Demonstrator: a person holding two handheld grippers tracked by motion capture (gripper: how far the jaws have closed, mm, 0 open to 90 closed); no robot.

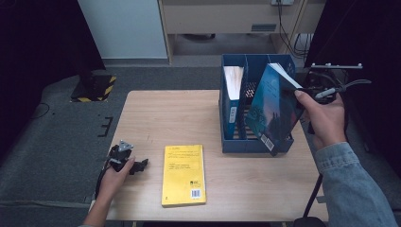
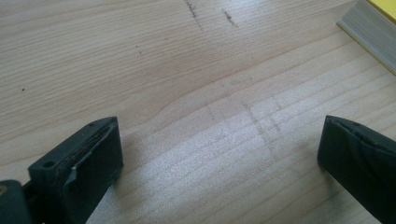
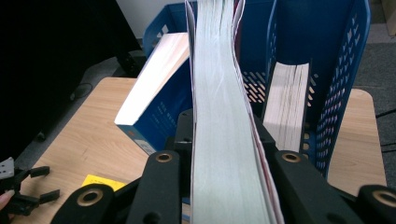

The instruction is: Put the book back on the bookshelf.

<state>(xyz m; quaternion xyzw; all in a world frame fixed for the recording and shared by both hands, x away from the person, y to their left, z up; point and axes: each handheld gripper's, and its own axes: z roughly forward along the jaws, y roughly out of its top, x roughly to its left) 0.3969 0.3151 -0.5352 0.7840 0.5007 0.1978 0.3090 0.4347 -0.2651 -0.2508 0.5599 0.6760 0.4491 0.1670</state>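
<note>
A dark blue book [image 1: 269, 109] hangs tilted over the right side of a blue file rack [image 1: 231, 144]. My right gripper [image 1: 297, 89] is shut on its upper edge. In the right gripper view the book's page edges [image 3: 219, 93] run up between the jaws of my right gripper [image 3: 224, 121], with the rack's perforated wall [image 3: 345, 70] behind. A yellow book [image 1: 183, 174] lies flat near the table's front. Left of it, my left gripper [image 1: 139, 165] rests low on the table, open. Between its jaws is bare wood in the left gripper view [image 2: 219, 154].
A blue-covered book [image 1: 233, 90] stands in the rack's left compartment, and leans there in the right gripper view [image 3: 149, 84]. Another book [image 3: 289, 102] stands farther right in the rack. The yellow book's corner [image 2: 373, 37] lies beyond my left gripper's jaws. Dark carpet surrounds the wooden table [image 1: 156, 118].
</note>
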